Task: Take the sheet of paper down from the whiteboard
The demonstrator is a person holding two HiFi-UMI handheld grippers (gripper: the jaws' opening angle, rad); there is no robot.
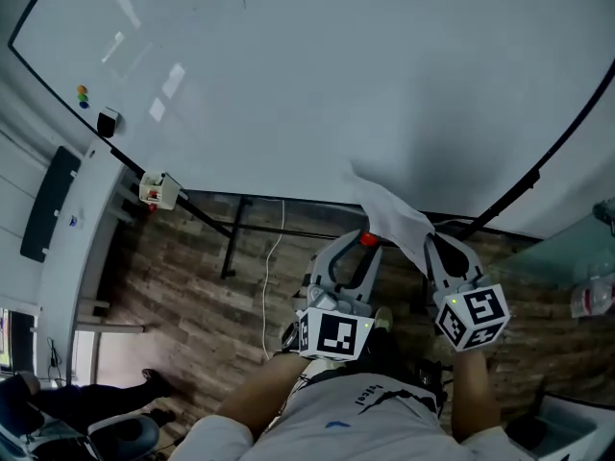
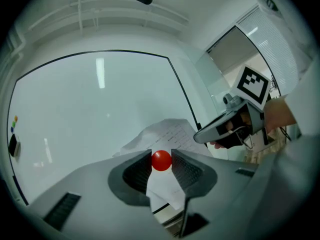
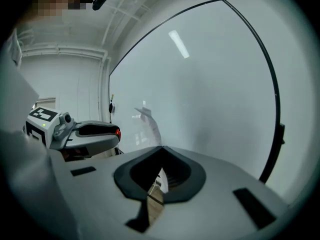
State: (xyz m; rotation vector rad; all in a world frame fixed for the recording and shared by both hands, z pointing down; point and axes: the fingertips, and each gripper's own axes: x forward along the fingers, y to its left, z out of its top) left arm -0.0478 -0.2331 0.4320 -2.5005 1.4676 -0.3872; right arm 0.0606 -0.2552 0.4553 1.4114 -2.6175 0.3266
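The white printed sheet of paper (image 1: 392, 211) hangs crumpled in front of the whiteboard's (image 1: 317, 75) lower edge, off the board's face. My right gripper (image 1: 430, 242) is shut on the sheet's lower right part. In the right gripper view the sheet (image 3: 150, 125) rises from the closed jaws. My left gripper (image 1: 365, 242) is shut on a small red round magnet (image 2: 161, 160), just left of the sheet. In the left gripper view the sheet (image 2: 167, 133) lies behind the magnet, and the right gripper (image 2: 222, 128) is to its right.
Small coloured magnets (image 1: 82, 94) and a black eraser (image 1: 108, 121) sit at the whiteboard's left edge. A small box (image 1: 159, 190) rests on the board's stand. A white cable (image 1: 274, 262) hangs over the wood floor. A glass surface (image 1: 577, 277) is at right.
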